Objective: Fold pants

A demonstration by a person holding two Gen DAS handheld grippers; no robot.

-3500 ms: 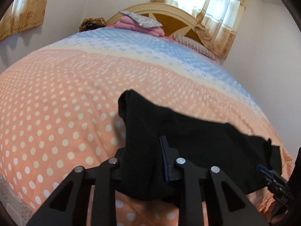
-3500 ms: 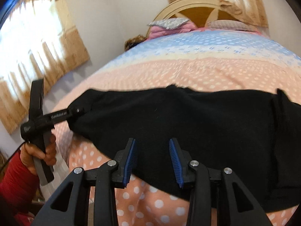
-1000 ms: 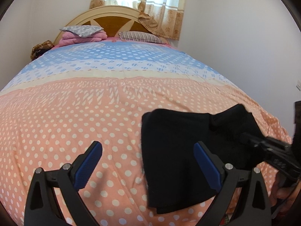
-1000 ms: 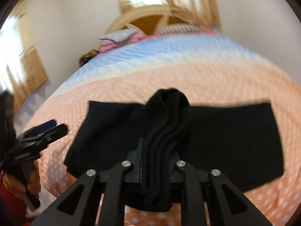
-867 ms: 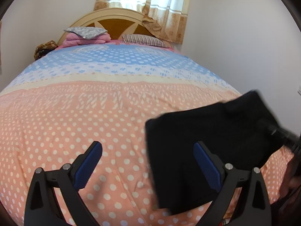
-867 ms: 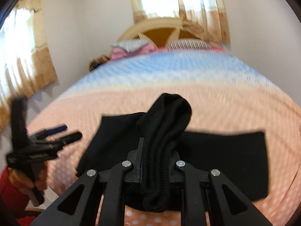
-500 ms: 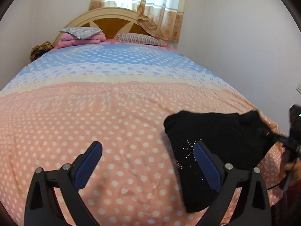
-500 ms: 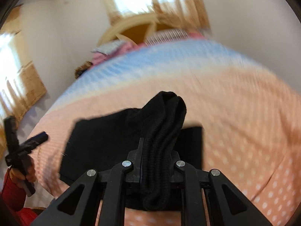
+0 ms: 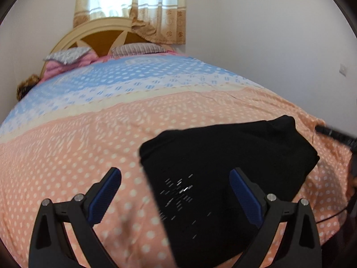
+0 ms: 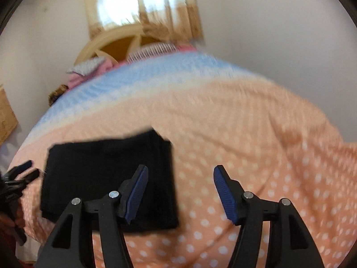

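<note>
The black pants lie folded into a compact rectangle on the polka-dot bedspread near the foot of the bed. In the right wrist view the pants sit at the lower left. My left gripper is open wide and empty above the pants' near part. My right gripper is open and empty, its left finger over the pants' right edge. The right gripper's tip shows at the far right of the left wrist view. The left gripper shows at the left edge of the right wrist view.
The bedspread is peach with white dots, turning blue toward the headboard. Pillows and a pink folded blanket lie at the head. A white wall runs along the bed's right side. A curtained window is behind the headboard.
My right gripper has opened and let go of the pants' bunched end, which now lies folded onto the rest. My left gripper stays open and has moved closer over the pants.
</note>
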